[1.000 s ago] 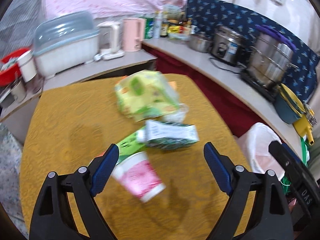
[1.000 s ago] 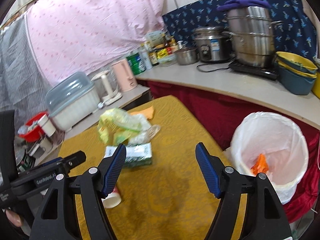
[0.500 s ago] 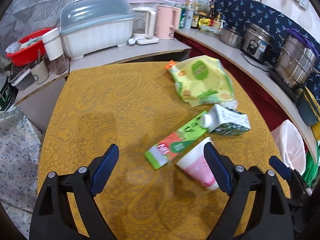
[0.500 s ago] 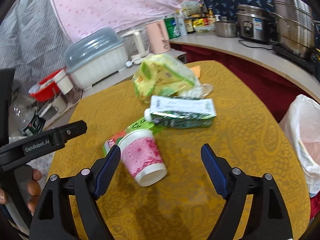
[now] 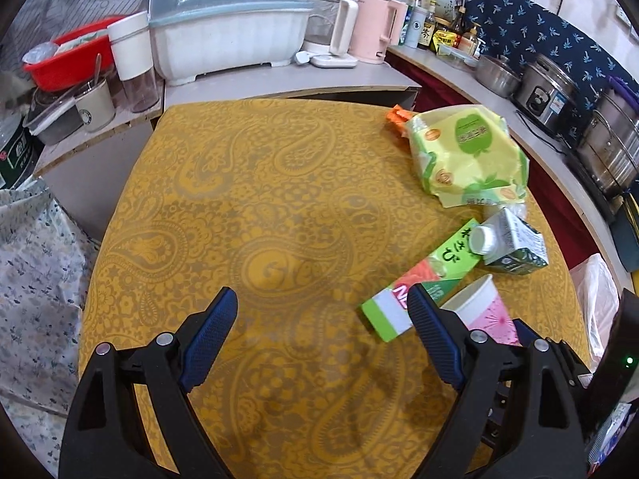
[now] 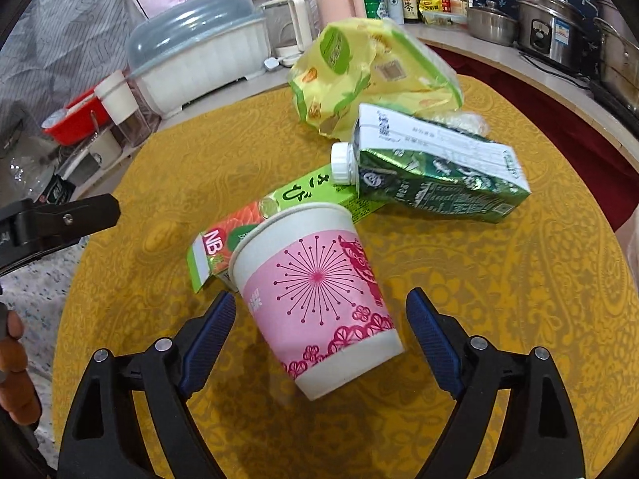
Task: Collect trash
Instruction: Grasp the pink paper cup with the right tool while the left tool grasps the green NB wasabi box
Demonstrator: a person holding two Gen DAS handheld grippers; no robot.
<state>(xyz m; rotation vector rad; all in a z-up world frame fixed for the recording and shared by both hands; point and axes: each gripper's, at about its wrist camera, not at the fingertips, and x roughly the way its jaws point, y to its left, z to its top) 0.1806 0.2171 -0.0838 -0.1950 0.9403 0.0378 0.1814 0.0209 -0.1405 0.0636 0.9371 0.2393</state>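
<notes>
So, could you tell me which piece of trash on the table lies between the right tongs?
The pink paper cup, tipped on its side; the carton, flat green box and yellow bag lie farther away.

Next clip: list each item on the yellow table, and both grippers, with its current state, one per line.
paper cup: on its side, between the right gripper's open jaws, not gripped.
green carton: on its side, cap on.
wasabi box: lying flat, end flap open.
yellow-green bag: crumpled, on the table.
left gripper: open, empty, over bare cloth.
right gripper: open, jaws just widened.
</notes>
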